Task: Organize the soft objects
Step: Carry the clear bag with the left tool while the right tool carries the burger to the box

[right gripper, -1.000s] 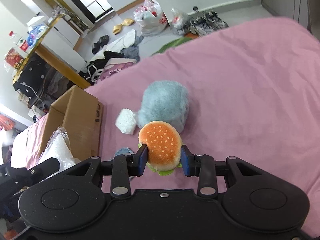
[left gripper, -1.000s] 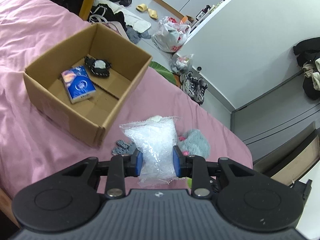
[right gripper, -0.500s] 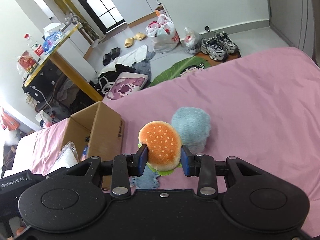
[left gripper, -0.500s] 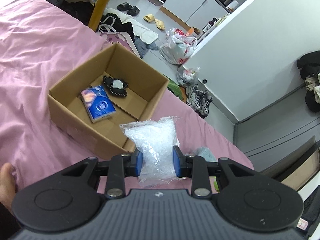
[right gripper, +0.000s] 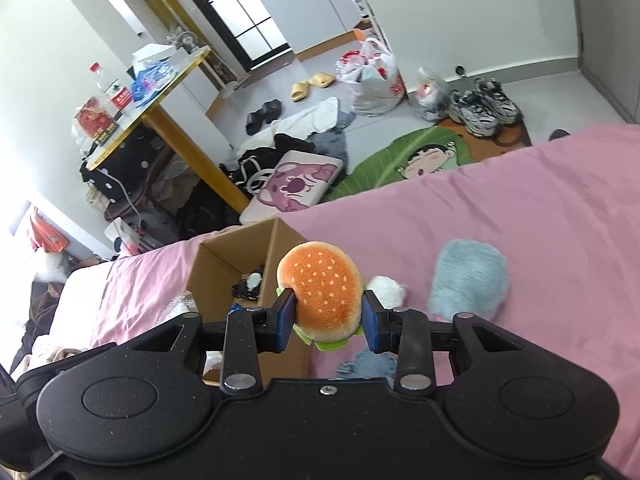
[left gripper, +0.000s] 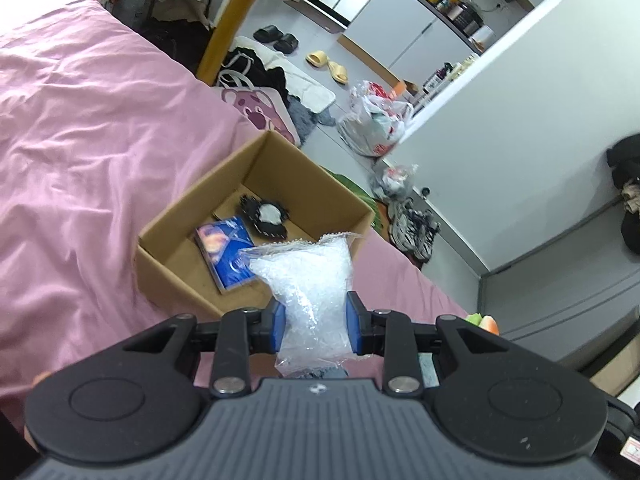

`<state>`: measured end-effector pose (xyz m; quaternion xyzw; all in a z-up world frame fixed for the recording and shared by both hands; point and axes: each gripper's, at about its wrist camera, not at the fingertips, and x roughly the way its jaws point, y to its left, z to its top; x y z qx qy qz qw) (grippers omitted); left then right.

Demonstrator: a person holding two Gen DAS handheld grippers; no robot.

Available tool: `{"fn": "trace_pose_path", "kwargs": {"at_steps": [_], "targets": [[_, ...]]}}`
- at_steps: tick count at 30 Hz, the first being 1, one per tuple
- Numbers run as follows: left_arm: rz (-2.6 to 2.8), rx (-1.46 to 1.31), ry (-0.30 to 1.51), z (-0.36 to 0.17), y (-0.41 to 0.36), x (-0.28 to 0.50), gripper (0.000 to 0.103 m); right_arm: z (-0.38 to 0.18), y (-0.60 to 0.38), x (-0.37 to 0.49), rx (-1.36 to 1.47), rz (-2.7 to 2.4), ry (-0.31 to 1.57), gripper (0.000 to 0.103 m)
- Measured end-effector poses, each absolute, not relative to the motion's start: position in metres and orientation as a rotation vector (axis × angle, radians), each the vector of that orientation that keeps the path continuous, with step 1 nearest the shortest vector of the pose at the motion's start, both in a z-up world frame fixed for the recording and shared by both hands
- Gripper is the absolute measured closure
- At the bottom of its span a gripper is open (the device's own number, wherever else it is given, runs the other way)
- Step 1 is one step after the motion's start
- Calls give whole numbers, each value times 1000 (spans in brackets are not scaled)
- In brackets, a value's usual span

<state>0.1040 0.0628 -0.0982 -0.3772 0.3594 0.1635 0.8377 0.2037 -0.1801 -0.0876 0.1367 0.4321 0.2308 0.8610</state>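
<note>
The left hand-held gripper (left gripper: 315, 327) grips a clear crinkly plastic bag (left gripper: 308, 284) just short of the open brown cardboard box (left gripper: 180, 216) on the pink bed (left gripper: 80, 140). The right hand-held gripper (right gripper: 328, 322) clamps an orange plush burger (right gripper: 320, 288) beside the box's rim. Better to carry each fully over the opening before letting go, one at a time.
</note>
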Motion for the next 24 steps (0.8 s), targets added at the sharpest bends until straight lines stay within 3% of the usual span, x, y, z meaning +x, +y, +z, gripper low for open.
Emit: {"fn": "trace_pose_path", "kwargs": {"at_steps": [24], "targets": [[367, -900, 765, -147, 103, 155, 73, -89, -113, 234, 205, 535, 931, 68]]}}
